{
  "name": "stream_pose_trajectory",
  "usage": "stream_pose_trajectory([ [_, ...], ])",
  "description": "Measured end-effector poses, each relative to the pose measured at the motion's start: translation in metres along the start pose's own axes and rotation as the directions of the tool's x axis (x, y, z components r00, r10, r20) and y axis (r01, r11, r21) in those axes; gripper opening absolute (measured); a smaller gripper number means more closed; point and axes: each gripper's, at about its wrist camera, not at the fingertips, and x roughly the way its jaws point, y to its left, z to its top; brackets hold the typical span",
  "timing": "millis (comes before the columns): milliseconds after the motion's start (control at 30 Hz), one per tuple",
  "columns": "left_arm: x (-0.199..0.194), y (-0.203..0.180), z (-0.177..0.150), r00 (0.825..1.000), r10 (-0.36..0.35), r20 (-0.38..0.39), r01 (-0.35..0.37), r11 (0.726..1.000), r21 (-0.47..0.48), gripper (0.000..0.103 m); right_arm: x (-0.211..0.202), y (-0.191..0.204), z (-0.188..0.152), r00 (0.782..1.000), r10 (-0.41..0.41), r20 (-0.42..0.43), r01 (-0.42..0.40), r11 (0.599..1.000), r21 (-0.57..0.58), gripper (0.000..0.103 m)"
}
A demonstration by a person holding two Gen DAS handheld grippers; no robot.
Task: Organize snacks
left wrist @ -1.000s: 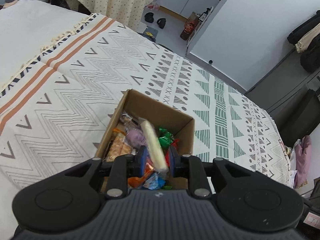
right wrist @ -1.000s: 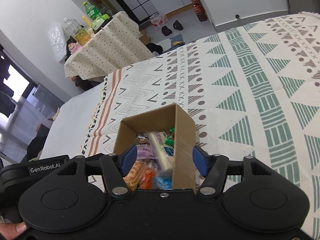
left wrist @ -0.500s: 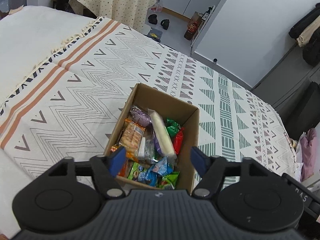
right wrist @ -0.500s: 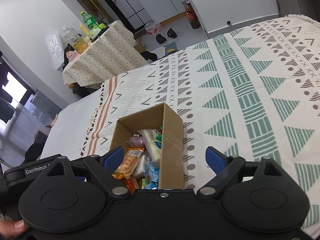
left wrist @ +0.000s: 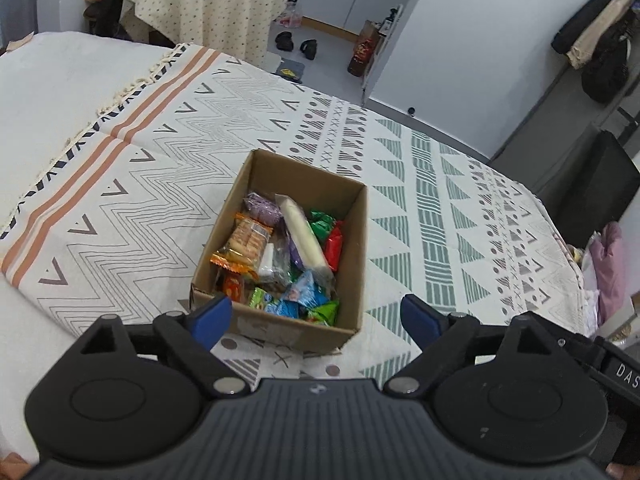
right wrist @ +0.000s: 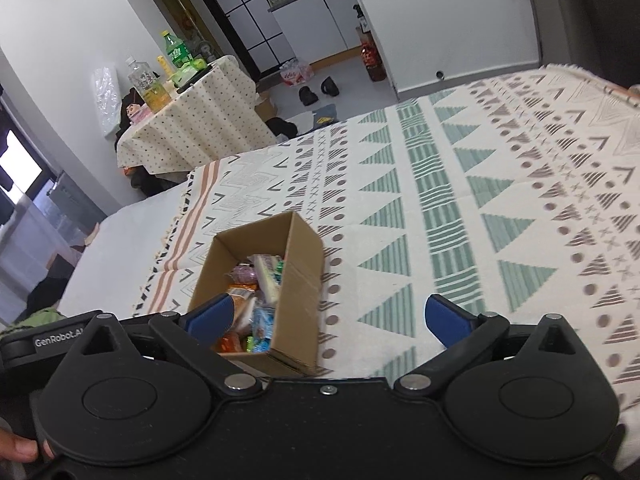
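Note:
An open cardboard box [left wrist: 356, 248] [right wrist: 302, 276] stands on the patterned blanket. Several wrapped snacks fill it: a long white packet [left wrist: 302, 236] on top, an orange cracker pack [left wrist: 244, 244], red, green, blue and purple wrappers. My left gripper [left wrist: 314, 316] hangs open above the box's near edge, nothing between its blue-padded fingers. In the right wrist view my right gripper [right wrist: 326, 318] is open too and empty, pulled back over the box's near right corner.
The blanket [left wrist: 120, 200] covers a bed, with plain white sheet [left wrist: 60, 80] at the left. A cloth-covered side table [right wrist: 188, 120] with bottles stands beyond the bed. Shoes [left wrist: 296, 42] lie on the floor. Dark coats [left wrist: 600, 40] hang at far right.
A second ago my left gripper held the long white packet over the box; it has let go, and the packet now lies inside. Both grippers opened wide and drew back and up.

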Motion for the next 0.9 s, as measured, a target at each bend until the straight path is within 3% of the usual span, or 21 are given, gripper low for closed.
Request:
stream_pose_trajectory([
  [267, -0.034, -0.009, -0.01, 0.999, -0.017, 0.051, 0.014, 0.998, 0.062, 0.103, -0.037, -0.001, -0.005, 0.997, -0.054, 0.052, 0.056, 0.998, -0.04, 0.103],
  [900, -0.109, -0.018, -0.039, 0.985, -0.063, 0.159, 0.035, 0.984, 0.173, 0.103, -0.123, 0.011, -0.025, 0.978, -0.039, 0.204, 0.064, 0.991, -0.116, 0.103],
])
